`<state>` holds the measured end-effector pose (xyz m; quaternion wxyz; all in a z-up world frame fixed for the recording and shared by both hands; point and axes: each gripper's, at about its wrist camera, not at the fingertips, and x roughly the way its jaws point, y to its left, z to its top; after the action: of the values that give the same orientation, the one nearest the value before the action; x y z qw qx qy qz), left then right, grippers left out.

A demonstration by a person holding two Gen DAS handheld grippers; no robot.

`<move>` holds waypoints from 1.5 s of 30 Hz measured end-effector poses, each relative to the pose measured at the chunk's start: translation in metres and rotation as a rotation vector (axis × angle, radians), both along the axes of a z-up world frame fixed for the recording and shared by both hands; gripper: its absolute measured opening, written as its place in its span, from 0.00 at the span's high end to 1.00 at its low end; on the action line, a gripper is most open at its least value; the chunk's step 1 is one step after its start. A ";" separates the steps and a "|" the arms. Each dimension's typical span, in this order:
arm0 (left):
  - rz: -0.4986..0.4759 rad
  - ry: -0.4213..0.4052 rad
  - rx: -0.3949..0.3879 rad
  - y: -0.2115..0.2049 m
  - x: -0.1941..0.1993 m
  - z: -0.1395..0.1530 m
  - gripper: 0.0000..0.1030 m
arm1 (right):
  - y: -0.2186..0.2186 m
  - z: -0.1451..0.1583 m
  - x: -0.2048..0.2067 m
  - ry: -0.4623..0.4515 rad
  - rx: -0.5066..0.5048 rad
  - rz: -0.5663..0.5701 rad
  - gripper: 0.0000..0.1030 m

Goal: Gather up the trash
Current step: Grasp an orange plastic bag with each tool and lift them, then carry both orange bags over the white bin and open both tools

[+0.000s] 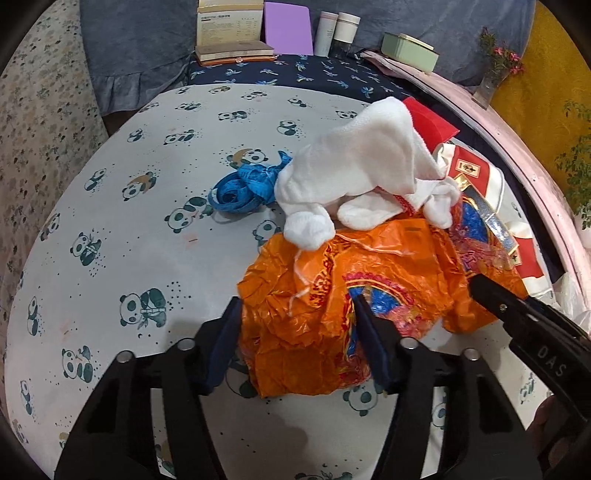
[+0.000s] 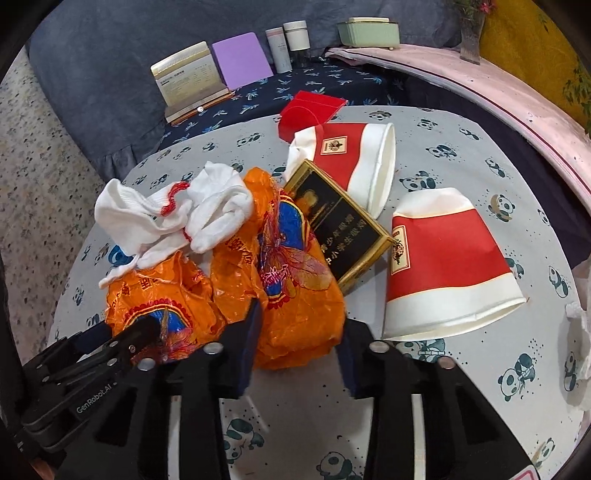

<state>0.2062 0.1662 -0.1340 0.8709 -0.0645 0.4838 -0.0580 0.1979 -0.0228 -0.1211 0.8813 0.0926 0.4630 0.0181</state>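
Orange plastic bag (image 1: 332, 295) lies crumpled on the panda-print surface (image 1: 129, 240), under a white cloth (image 1: 351, 177). Left claw (image 1: 299, 339) and right claw (image 2: 301, 332) each straddle one end, seemingly to bunch it, pads apparently pressing plastic.

A round table (image 1: 110, 229) draped in a pale panda-print cloth stands before a dark blue cloth (image 2: 258, 99) patterned with small light sprigs. Along the back sit an open book (image 2: 188, 79) propped upright, a purple pad (image 2: 242, 61), two white cylindrical containers (image 2: 290, 40) side by side and a pale green box (image 2: 369, 31). A vase of flowers (image 1: 493, 74) stands at right.
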 end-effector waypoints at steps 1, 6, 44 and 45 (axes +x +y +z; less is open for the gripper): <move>-0.006 0.001 -0.007 -0.001 -0.001 0.001 0.59 | 0.001 0.001 0.000 -0.001 0.001 0.006 0.81; -0.037 -0.015 -0.017 -0.010 -0.009 0.010 0.68 | 0.003 0.011 -0.010 -0.035 0.014 0.025 0.92; -0.387 -0.244 -0.024 -0.184 -0.130 0.125 0.69 | -0.169 0.123 -0.186 -0.317 0.003 -0.345 0.93; -0.400 -0.245 -0.023 -0.191 -0.132 0.125 0.69 | -0.176 0.123 -0.191 -0.318 0.004 -0.363 0.93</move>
<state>0.0744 -0.0248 -0.0086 0.8935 0.0300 0.3767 -0.2425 0.0067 -0.1991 0.0018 0.9317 0.1719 0.2944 -0.1253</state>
